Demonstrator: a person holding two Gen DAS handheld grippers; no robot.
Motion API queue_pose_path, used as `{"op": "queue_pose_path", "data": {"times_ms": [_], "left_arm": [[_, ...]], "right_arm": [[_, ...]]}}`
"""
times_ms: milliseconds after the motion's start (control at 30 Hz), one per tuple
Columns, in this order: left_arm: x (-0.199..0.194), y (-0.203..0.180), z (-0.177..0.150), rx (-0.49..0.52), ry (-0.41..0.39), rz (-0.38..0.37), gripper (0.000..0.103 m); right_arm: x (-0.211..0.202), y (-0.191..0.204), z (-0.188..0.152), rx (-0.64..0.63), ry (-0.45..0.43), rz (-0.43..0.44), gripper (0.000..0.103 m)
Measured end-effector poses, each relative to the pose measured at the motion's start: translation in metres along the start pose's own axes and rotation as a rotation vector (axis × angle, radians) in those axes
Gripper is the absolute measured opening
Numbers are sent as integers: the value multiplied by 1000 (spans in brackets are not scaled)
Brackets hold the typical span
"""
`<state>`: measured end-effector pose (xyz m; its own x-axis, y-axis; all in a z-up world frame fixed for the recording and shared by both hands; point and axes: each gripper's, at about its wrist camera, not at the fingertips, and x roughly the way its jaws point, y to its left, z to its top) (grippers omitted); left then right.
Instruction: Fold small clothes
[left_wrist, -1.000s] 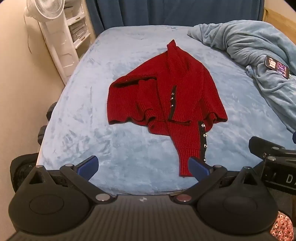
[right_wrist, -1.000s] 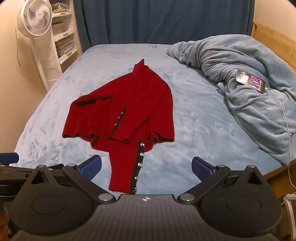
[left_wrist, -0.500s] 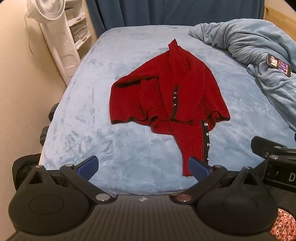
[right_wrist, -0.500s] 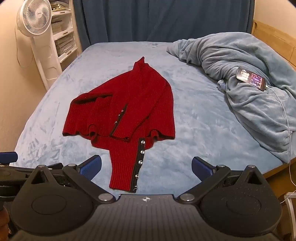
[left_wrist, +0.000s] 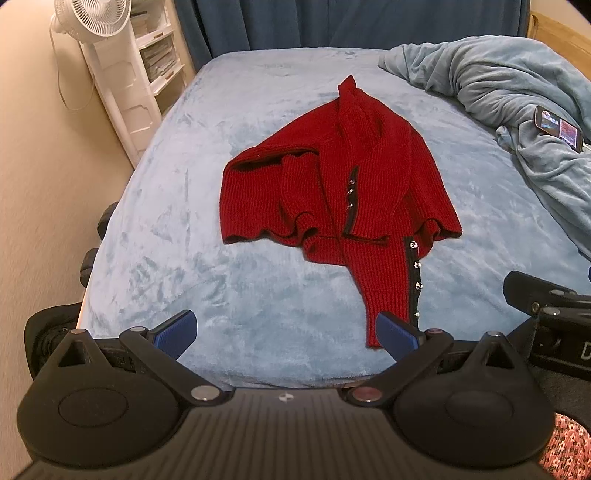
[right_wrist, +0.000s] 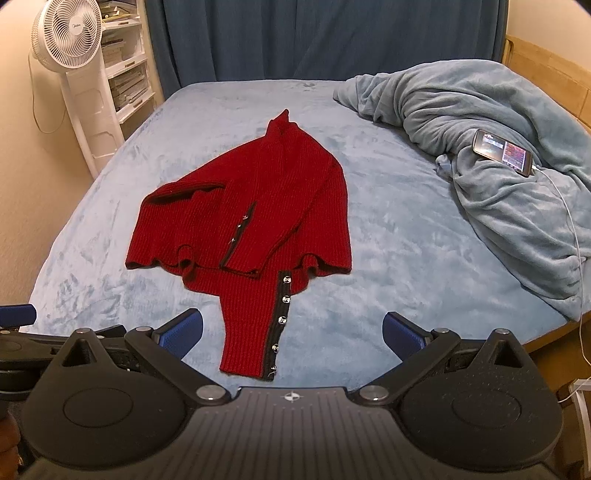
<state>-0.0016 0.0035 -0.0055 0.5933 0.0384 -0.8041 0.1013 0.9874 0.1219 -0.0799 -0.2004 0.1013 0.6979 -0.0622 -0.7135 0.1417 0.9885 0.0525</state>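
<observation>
Lying on the light blue fuzzy bed (left_wrist: 155, 229), the red knitted cardigan (left_wrist: 332, 192) sits ahead of both grippers — left gripper (left_wrist: 286, 330) and right gripper (right_wrist: 293, 330) gape wide, holding nothing.

**Cardigan mid-bed, both claws at the near edge**

Cardigan (left_wrist: 332, 192) lies flat on the bed (left_wrist: 177, 236), about mid-mattress, w/ one buttoned strip (right_wrist: 255, 332) running toward the near edge. Heaped blanket (right_wrist: 480, 147) sits on the bed's right side, well apart from the cardigan; a phone (right_wrist: 504, 151) rests on top of it, cable trailing off the right edge. Fan (right_wrist: 68, 37) stands on the floor left of the bed, shelf unit (right_wrist: 125, 74) just behind it. Curtain (right_wrist: 325, 37) hangs behind the bed's far end. Left claw (left_wrist: 286, 328) and right claw (right_wrist: 293, 328) hover at the near edge, jaws spread, left claw beside the right; strip's end lies btwn the right claw's fingers
</observation>
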Motion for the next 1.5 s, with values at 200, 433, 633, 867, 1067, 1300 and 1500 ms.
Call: {"op": "queue_pose_path", "data": {"times_ms": [200,433,633,867,1067,1300,1500], "left_arm": [[0,0,0,0,2,0,103],[0,1,-1,0,2,0,103],[2,3,-3,0,-2,3,103],[1,1,-3,2,-2,4,103],[1,1,-3,1,-2,5,103],[1,1,-3,2,-4,4,103],[-4,4,10,10,-24,-4,103]], "right_arm": [[0,0,1,2,4,1,102],[0,0,1,3,5,2,102],[0,1,1,5,6,2,102],[1,2,0,6,8,3,102],[1,2,0,7,9,3,102],[1,2,0,10,8,4,102],[-1,-1,6,17,-14,4,102]]}}
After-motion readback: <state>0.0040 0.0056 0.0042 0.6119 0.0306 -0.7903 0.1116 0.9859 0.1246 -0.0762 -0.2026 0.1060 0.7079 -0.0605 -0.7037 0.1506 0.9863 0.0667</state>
